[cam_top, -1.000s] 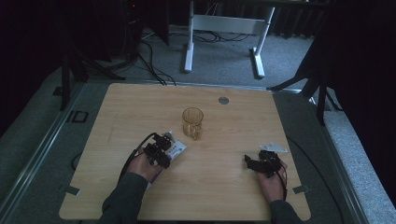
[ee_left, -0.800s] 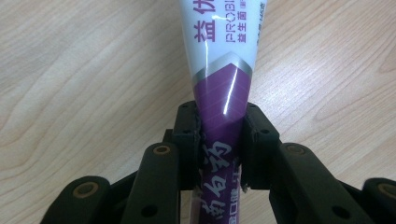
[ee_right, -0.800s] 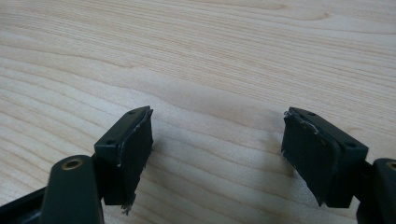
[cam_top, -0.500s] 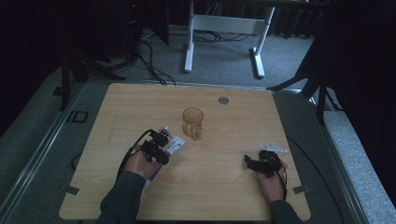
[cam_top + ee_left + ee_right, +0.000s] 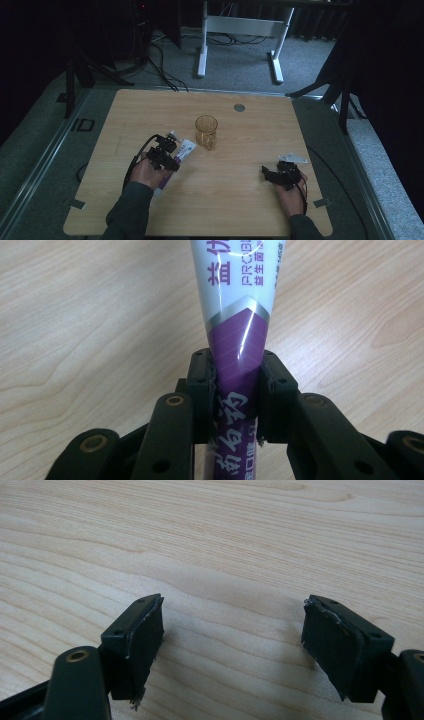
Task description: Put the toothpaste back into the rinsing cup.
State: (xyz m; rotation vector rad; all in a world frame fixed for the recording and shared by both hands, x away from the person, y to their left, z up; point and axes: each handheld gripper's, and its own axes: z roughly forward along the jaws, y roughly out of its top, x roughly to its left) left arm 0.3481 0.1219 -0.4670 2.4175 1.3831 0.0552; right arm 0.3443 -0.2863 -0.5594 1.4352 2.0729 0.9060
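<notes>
Toothpaste tube [image 5: 235, 335] lies left of the tabletop [image 5: 250, 210] centre, pinched by the left claw [image 5: 165, 155]. Glass mug [image 5: 206, 132] stands just beside it. Right claw [image 5: 232, 645] hovers spread near the right edge.

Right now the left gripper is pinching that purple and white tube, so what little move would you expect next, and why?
Probably a small lift toward the glass cup. The left gripper is shut on the toothpaste tube, which lies beside the cup on the table, and the right gripper is open over bare wood.
</notes>
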